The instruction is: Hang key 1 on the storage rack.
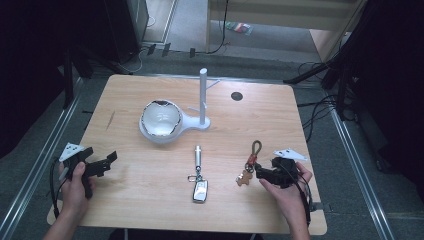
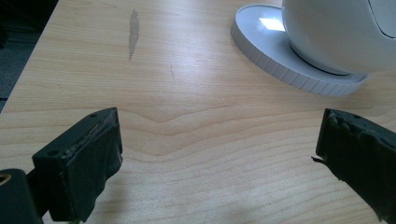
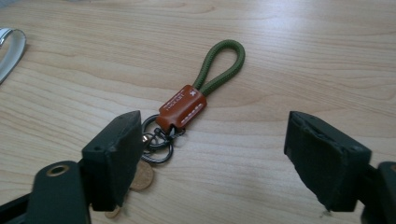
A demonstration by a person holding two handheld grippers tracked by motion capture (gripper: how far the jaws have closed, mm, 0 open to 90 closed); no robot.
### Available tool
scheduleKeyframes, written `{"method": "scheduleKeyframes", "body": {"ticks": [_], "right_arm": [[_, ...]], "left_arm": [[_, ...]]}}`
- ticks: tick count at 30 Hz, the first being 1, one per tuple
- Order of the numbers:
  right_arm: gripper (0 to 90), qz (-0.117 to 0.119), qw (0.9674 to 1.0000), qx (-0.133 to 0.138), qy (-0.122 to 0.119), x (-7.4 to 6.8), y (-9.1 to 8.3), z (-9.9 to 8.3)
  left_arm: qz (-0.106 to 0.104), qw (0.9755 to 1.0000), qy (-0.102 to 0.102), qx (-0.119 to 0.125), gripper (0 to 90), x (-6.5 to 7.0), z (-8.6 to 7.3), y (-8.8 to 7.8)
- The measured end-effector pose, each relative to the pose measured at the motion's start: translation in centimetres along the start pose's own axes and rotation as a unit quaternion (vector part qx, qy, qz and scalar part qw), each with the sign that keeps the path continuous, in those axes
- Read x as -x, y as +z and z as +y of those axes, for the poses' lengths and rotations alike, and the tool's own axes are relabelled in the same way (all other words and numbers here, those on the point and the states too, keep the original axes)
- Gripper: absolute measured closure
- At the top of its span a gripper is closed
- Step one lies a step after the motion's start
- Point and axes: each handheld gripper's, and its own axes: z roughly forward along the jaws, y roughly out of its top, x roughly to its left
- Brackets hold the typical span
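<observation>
Keychain (image 3: 187,105) between open right tool (image 3: 215,158), flashlight (image 1: 198,156) beside

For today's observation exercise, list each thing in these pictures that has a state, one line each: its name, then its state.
left gripper: open, nothing between its jaws.
right gripper: open, low over the table beside the green loop keychain.
green loop keychain: lying flat, not gripped.
car key: lying flat, untouched.
white stand: upright, pegs bare.
bowl: upright on the stand's base.
</observation>
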Motion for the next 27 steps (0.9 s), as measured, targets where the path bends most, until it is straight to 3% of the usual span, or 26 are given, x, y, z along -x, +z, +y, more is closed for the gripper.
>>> {"method": "scheduleKeyframes", "body": {"ticks": [6,11,14,16,19,22,27], "right_arm": [[25.8,-0.004,0.9988,-0.048,0.004,-0.1,0.4,1.2],[26.0,0.002,0.9953,-0.093,0.026,-0.1,1.0,2.2],[26.8,-0.004,0.9927,-0.117,0.027,-0.1,1.3,2.5],[28.2,-0.014,0.9878,-0.153,0.026,-0.2,1.9,3.1],[30.4,-0.019,0.9838,-0.177,0.025,-0.3,2.3,3.5],[32.7,-0.011,0.9805,-0.193,0.035,-0.3,2.5,3.9],[33.9,-0.020,0.9757,-0.215,0.039,-0.3,3.0,4.6]], "left_arm": [[-0.001,1.0000,-0.002,0.000,0.7,0.0,0.0,0.0],[-0.001,1.0000,-0.003,0.000,0.7,-0.1,0.0,0.0],[-0.002,1.0000,-0.003,0.000,0.7,-0.1,0.0,0.0],[-0.001,1.0000,-0.005,0.000,0.7,-0.1,0.0,0.0],[-0.002,1.0000,-0.006,0.000,0.6,-0.1,0.0,0.0],[-0.002,1.0000,-0.006,-0.001,0.7,-0.1,0.0,0.0],[-0.003,1.0000,-0.007,-0.001,0.6,-0.1,0.0,0.0]]}}
